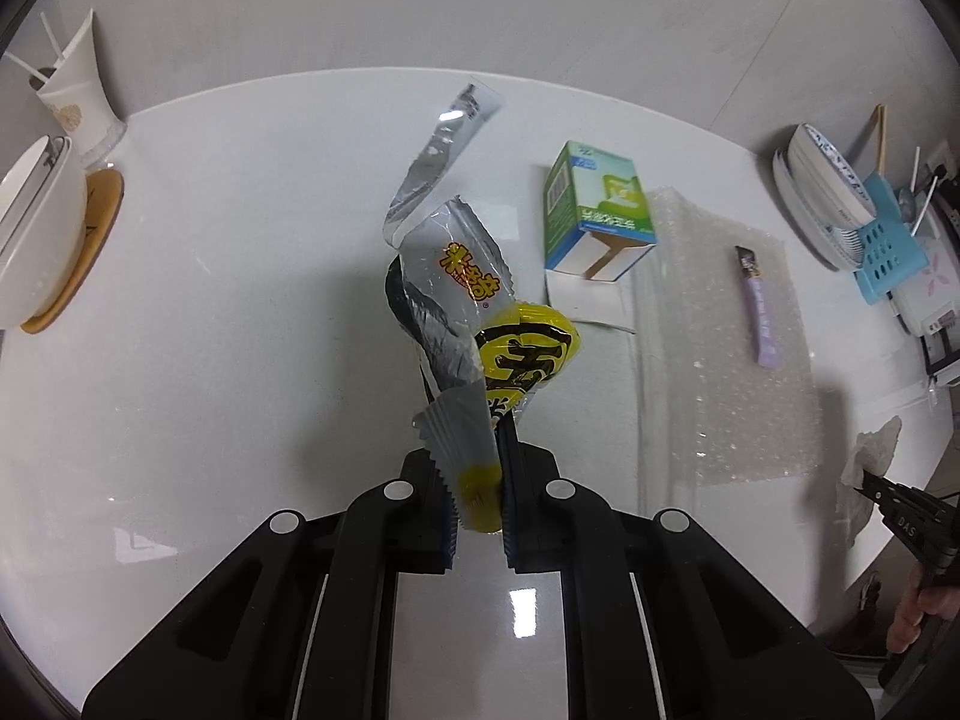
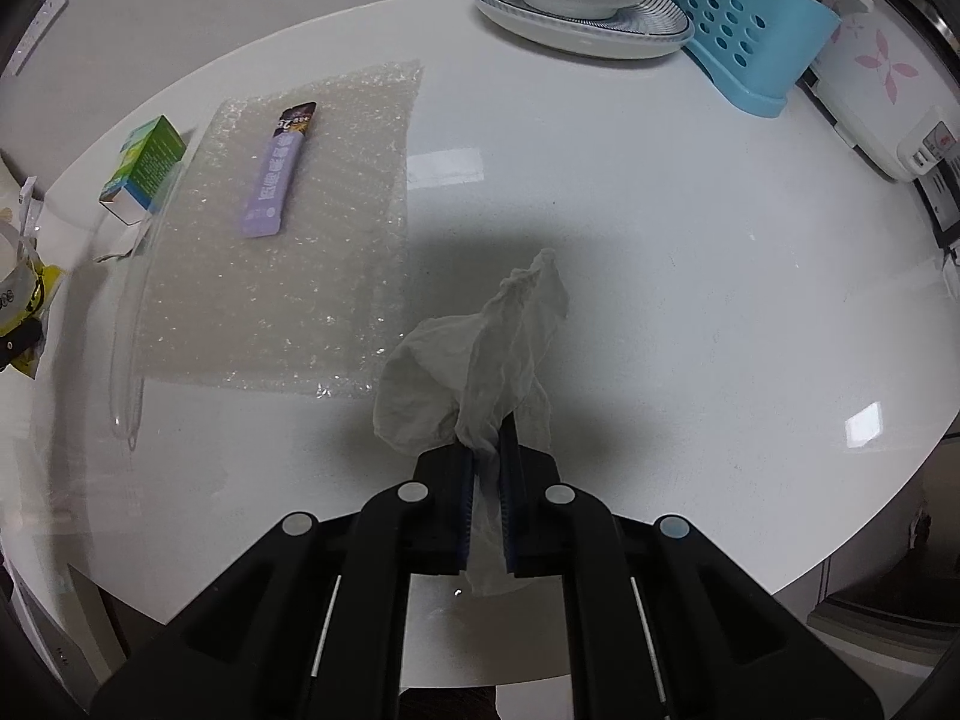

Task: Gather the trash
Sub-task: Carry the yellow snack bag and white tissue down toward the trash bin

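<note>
**Both tools loaded, trash still on the table**

Between the pads of the left tool [image 1: 477, 468] hangs a bunch of crinkled silver and yellow snack wrappers [image 1: 462, 312], clamped only at their lower ends, clear of the round white table [image 1: 210, 300]. The right tool [image 2: 486, 468] is closed on a crumpled white tissue [image 2: 480, 342], which also looks lifted clear. Ahead and beside them lie a green and white carton [image 1: 594, 210] and a purple sachet [image 2: 279, 171] on a sheet of clear bubble wrap [image 2: 288, 276].

The wrappers are slick and loosely bundled, so one could probably slip free during a quick swing. The thin tissue might tear or drag. Both tools point steeply downward over the table.
</note>
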